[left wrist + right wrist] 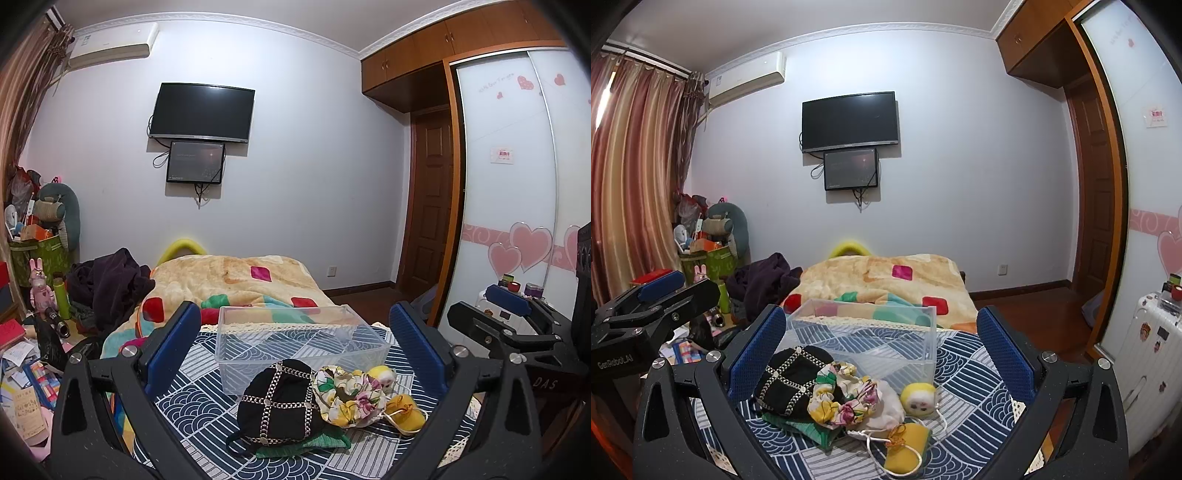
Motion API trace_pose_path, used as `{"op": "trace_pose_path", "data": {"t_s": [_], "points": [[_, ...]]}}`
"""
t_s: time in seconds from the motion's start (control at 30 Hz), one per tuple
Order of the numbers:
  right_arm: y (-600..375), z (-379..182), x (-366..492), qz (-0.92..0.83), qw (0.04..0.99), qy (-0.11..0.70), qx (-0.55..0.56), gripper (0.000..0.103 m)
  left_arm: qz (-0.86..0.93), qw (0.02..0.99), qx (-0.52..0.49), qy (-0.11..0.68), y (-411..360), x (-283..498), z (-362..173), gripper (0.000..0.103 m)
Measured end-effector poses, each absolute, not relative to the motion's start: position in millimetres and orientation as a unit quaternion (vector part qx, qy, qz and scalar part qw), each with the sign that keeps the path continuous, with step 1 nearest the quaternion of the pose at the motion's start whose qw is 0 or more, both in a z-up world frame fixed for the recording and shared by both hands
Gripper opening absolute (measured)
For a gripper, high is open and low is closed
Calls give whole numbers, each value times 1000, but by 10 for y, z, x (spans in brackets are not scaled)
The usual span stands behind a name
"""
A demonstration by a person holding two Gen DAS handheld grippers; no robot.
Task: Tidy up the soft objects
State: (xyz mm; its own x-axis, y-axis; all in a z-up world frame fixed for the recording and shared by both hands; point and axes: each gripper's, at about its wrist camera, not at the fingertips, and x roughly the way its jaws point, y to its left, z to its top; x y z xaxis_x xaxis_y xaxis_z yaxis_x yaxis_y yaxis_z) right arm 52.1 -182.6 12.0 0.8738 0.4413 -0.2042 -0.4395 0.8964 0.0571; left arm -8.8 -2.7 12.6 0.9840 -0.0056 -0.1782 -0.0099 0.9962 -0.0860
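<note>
Both the left gripper and right gripper hover with jaws apart, empty, above the soft pile: black hat, floral cloth, placed before the clear bin for loading.

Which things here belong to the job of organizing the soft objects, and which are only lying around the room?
For the job: black hat, floral cloth, green cloth, small yellow plush, yellow pouch, clear plastic bin, both open grippers, left and right.

Just lying about: dark clothes, patterned blanket, wall TV, white suitcase.
</note>
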Motion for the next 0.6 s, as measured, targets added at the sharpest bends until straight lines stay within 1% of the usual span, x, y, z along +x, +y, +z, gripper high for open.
{"op": "trace_pose_path", "data": {"t_s": [0.6], "points": [[-1824,133,504,232,967,104,7,103,1,995,-43,87,-36,-104,136,103]]}}
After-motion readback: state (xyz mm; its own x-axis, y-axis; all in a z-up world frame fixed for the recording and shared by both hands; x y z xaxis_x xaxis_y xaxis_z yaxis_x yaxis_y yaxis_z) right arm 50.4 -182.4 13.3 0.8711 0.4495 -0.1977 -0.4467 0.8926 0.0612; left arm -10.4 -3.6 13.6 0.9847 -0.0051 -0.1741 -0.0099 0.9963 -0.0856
